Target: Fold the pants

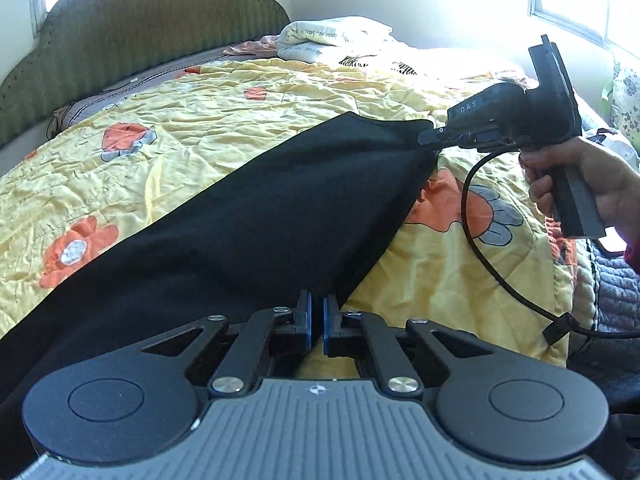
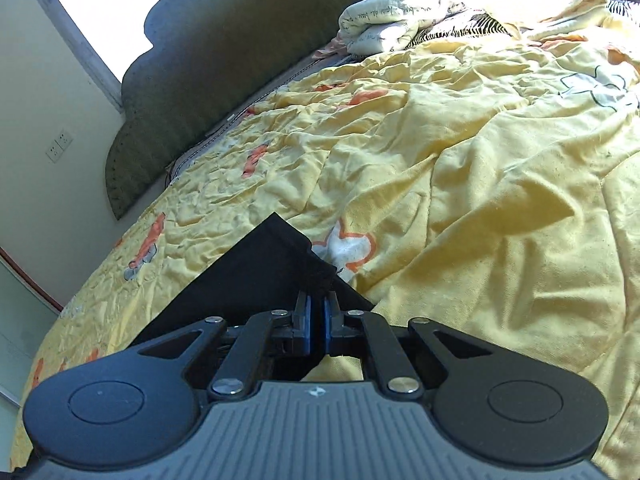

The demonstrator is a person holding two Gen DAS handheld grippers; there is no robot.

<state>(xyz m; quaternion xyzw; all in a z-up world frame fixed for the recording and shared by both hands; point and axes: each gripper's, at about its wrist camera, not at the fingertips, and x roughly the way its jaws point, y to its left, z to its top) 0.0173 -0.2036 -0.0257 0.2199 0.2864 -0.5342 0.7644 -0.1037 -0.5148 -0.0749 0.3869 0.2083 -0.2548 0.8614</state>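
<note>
1. Progress. We judge the fold to be at an early or middle stage: the pants hang as one long black panel stretched between our two tongs, not yet laid down as a finished stack. Whether an earlier fold has been made we cannot tell; no doubled layers show clearly. Left to do, as we read it: bring the held edge across and set it down flat on the bed.

2. Left tongs. Closed, blue pads nearly together, with the near edge of the black cloth caught between them in the left wrist view.

3. Right tongs. Closed on the far corner of the pants, seen from the side in the left wrist view with a hand on the grip; the right wrist view shows the same tongs pinching a dark hemmed corner.

4. Pants, place. Lifted over the yellow flowered quilt, running from lower left to upper right between the tongs; the lower left part seems to rest on the bed.

5. Pants, look. Plain black, matte, smooth and fairly taut along the top edge, a soft sag down the right side. No pockets or waistband can be made out.
</note>
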